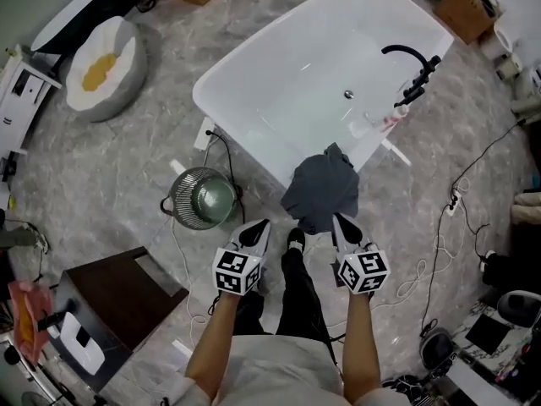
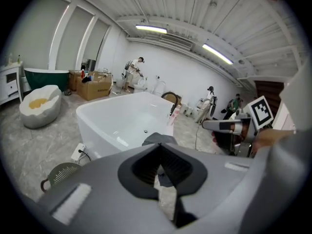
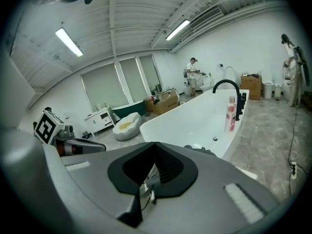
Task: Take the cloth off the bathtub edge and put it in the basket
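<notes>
Cloth [image 1: 323, 189]: dark grey, draped over the near edge of the bathtub [image 1: 313, 74], hanging down its outer wall. Basket [image 1: 175, 200]: round, wire, on the floor beside the bathtub's near corner, apart from the cloth. Left gripper [image 1: 259, 227]: jaws together, nothing between them; short of the bathtub, between basket and cloth. Right gripper [image 1: 341, 222]: jaws together, empty; tips just beside the cloth's lower hem.

Nothing legible shows. The pink bottle [image 3: 230, 113], right of centre, carries print too small to read.
</notes>
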{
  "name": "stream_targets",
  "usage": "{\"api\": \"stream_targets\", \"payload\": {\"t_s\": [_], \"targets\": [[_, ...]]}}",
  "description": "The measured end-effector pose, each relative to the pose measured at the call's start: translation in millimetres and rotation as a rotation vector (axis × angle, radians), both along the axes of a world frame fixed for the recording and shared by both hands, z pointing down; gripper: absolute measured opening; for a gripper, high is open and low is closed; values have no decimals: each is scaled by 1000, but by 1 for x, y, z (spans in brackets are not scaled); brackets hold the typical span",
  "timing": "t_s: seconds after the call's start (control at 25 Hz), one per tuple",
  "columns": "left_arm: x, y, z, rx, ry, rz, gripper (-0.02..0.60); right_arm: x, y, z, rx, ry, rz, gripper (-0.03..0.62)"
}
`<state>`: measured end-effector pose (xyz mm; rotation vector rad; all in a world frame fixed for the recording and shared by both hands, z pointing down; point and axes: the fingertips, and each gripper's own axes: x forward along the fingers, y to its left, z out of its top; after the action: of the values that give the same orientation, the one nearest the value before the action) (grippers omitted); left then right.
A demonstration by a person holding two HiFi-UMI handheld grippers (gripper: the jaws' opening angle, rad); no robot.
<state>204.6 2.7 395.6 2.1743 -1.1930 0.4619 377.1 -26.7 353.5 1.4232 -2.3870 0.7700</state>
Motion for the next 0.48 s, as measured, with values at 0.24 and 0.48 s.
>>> {"api": "stream_targets", "payload": {"t_s": [0.24, 0.48], "targets": [[33, -32, 55, -34, -4, -16, 60, 41, -40, 72, -66, -1, -32, 0], [57, -55, 101, -34, -3, -6, 135, 63, -46, 140, -135, 24, -68, 17]]}}
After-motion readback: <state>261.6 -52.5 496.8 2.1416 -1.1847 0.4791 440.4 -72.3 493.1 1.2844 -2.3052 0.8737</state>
